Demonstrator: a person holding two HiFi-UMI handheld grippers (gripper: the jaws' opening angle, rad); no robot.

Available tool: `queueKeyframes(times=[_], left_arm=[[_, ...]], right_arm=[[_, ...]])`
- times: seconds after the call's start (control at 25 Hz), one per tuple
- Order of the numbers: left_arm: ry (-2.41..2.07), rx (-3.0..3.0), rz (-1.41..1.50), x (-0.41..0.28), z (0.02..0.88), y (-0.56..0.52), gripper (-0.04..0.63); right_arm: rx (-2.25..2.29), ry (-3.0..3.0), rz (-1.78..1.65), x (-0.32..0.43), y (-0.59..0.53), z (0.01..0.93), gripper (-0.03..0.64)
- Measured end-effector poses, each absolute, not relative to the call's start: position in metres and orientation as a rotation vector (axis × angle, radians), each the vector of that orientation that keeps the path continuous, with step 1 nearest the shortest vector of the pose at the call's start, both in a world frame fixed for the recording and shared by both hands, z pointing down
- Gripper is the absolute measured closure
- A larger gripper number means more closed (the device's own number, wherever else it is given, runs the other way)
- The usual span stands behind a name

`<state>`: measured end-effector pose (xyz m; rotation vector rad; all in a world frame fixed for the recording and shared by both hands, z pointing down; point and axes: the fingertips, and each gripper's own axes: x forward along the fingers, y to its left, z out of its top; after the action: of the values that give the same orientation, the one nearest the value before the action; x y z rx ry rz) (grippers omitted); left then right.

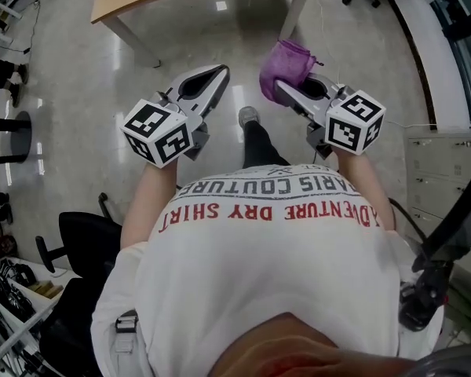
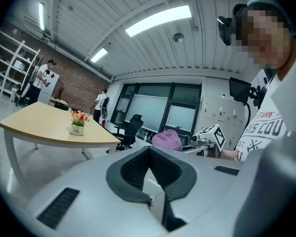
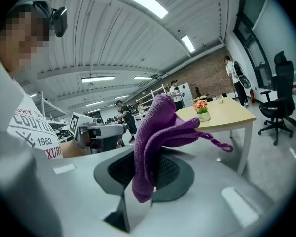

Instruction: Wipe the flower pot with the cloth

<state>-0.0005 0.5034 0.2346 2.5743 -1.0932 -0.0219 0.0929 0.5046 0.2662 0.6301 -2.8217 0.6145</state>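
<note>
Purple cloth (image 3: 158,132) bunched, clamped between jaws; flower pot (image 2: 77,129), seemingly white, upright on table (image 2: 34,125).

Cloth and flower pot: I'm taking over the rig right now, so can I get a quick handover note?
Left hand-held gripper: shut, empty.
Right hand-held gripper: shut on the purple cloth, bunched between its jaws.
Flower pot: upright on the table, well away from both grippers and untouched.
Done: cloth is in the grip.
Left: go up to the table, probably steady the pot with the left gripper, and wipe it with the cloth.
</note>
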Motion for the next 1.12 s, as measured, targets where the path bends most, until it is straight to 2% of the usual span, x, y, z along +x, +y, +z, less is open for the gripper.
queueKeyframes(times=[0.56,0.68,1.12], left_arm=[[-1.168,2.416,0.134,-0.038,0.297,0.210,0.594],[-1.235,2.378,0.091,-0.054,0.294,0.160,0.594],[-1.260,2.442,0.153,-0.130,0.295,0.084,0.592]], right_arm=[[0.580,-2.792,0.802,0.071,0.205,0.321,0.552],[0.560,-2.800,0.750,0.060,0.153,0.318,0.552],[0.598,-2.815,0.666,0.010,0.084,0.298,0.552]])
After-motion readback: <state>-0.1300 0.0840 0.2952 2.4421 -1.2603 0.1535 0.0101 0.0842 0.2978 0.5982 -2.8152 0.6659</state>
